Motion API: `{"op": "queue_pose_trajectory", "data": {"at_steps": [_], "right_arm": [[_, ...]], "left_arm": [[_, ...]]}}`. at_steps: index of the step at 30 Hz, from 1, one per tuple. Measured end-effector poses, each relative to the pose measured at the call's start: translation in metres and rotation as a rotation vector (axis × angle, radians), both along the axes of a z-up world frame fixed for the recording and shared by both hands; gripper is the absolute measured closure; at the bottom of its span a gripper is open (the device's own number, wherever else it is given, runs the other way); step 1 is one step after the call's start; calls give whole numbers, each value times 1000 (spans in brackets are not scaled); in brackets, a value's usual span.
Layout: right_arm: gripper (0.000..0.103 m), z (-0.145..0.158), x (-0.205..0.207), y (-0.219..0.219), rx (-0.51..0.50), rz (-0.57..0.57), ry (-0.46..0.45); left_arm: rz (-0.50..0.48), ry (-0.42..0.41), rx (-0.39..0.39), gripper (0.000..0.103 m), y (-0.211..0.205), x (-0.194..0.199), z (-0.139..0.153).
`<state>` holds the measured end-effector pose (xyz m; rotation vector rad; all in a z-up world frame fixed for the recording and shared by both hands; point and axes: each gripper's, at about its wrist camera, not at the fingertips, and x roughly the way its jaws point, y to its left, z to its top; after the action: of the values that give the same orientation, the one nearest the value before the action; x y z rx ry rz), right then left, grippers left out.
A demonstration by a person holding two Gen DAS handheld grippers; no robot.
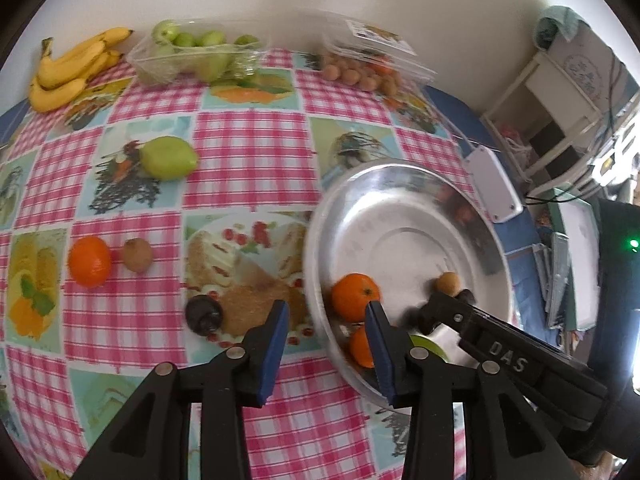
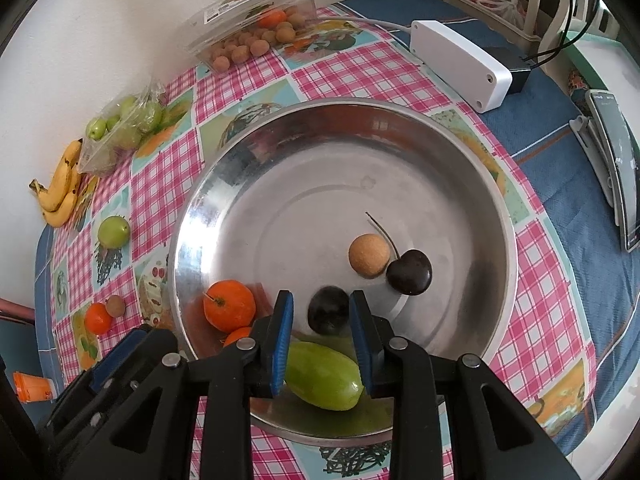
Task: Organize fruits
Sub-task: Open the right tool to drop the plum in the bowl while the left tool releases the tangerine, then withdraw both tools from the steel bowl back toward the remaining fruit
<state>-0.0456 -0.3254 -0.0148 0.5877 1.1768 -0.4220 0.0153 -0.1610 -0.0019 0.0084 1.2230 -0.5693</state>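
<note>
A steel bowl (image 2: 460, 184) holds two oranges (image 2: 229, 305), a green fruit (image 2: 324, 376), a tan longan (image 2: 369, 255) and two dark cherries (image 2: 409, 272). My right gripper (image 2: 322, 312) is open above the bowl, with one dark cherry (image 2: 328, 310) lying between its fingers. My left gripper (image 1: 328, 316) is open and empty over the bowl's left rim (image 1: 316, 264). On the cloth left of the bowl lie an orange (image 1: 89, 262), a longan (image 1: 137, 255), a dark cherry (image 1: 203, 314) and a green fruit (image 1: 170, 158).
Bananas (image 1: 72, 66), a clear tray of green fruits (image 1: 192, 54) and a clear box of longans (image 1: 360, 68) stand along the back wall. A white power box (image 2: 460, 64) lies right of the bowl. The right gripper's body (image 1: 512, 360) reaches into the bowl.
</note>
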Motion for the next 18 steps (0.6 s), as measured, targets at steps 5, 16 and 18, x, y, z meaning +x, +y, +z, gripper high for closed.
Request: {"op": "queue_pose_trajectory", "data": {"at_steps": [5, 16, 18], "right_arm": [[67, -2, 2, 1, -1, 12, 8], [48, -2, 5, 3, -31, 22, 23], [48, -2, 7, 5, -40, 35, 26]], "left_arm": [[52, -24, 66, 55, 13, 7, -1], [151, -54, 188, 28, 36, 21, -6], [161, -61, 206, 25, 38, 23, -7]]}}
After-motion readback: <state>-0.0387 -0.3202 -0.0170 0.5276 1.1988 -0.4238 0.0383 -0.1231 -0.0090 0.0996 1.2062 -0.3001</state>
